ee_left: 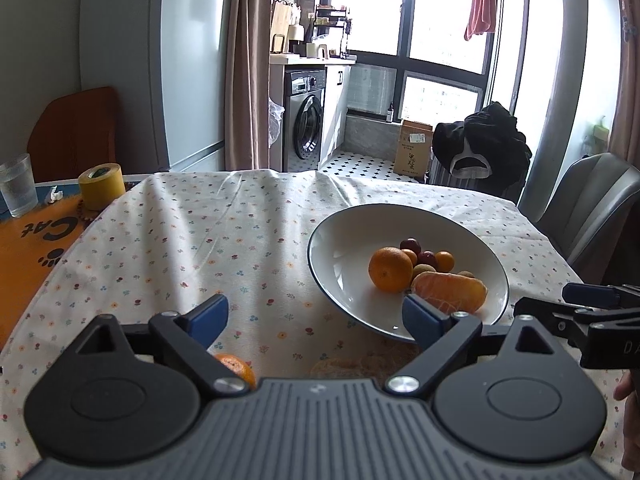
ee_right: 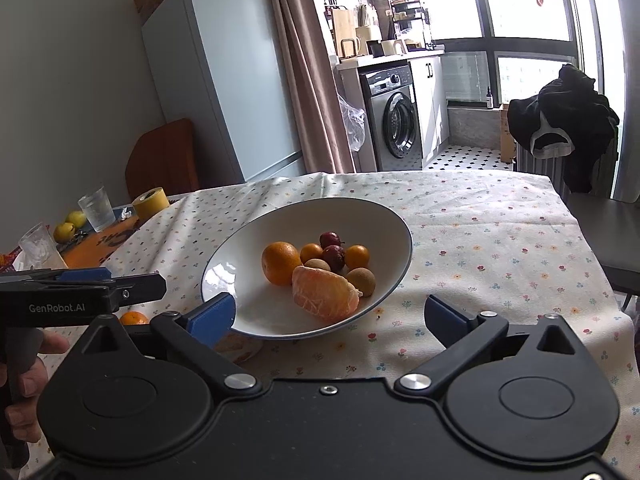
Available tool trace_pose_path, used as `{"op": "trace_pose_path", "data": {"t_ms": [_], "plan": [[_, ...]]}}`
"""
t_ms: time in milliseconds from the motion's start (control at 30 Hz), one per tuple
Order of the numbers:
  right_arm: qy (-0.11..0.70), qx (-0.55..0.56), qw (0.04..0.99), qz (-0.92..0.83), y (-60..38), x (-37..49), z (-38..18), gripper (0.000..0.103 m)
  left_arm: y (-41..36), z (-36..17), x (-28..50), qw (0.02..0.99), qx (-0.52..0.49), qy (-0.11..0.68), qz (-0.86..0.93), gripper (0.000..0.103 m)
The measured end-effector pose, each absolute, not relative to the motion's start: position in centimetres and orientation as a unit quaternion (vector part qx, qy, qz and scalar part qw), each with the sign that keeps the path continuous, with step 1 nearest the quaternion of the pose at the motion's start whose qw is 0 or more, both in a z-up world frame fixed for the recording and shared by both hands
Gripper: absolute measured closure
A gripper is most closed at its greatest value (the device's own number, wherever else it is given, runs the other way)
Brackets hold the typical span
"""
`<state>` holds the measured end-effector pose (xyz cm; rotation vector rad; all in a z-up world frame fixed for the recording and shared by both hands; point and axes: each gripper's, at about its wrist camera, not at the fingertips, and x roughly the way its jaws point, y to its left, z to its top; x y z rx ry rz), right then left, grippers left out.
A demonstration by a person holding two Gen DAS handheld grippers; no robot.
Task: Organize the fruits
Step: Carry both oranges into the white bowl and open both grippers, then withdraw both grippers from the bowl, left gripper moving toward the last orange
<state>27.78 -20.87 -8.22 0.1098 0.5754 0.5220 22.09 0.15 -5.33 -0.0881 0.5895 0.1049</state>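
Observation:
A white bowl [ee_left: 344,240] [ee_right: 248,248] on the flowered cloth holds a whole orange [ee_left: 390,269] [ee_right: 280,262], a peeled orange [ee_left: 450,290] [ee_right: 324,294], small orange, dark red and brown fruits. My left gripper [ee_left: 316,318] is open, low over the cloth, its right finger at the bowl's near rim. A small orange [ee_left: 236,366] [ee_right: 134,318] lies on the cloth under it, and orange peel [ee_left: 352,366] [ee_right: 236,346] beside it. My right gripper [ee_right: 330,318] is open in front of the bowl with nothing between its fingers.
At the table's left stand a yellow tape roll [ee_left: 102,186] [ee_right: 151,202], a glass [ee_left: 18,190] [ee_right: 96,208], a second glass [ee_right: 38,244] and two yellow fruits [ee_right: 70,226]. A grey chair [ee_left: 592,208] stands at the right edge. A hand [ee_right: 28,384] holds the left gripper.

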Motion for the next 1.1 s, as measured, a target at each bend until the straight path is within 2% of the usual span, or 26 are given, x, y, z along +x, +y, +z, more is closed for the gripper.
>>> {"op": "trace_pose_path", "data": {"t_ms": [1100], "plan": [[0.295,0.056,0.916,0.267,-17.3,24.7,-8.9,0.0,5.4,-5.5,16.5,0.951,-0.077,0.283,0.098,0.009]]}}
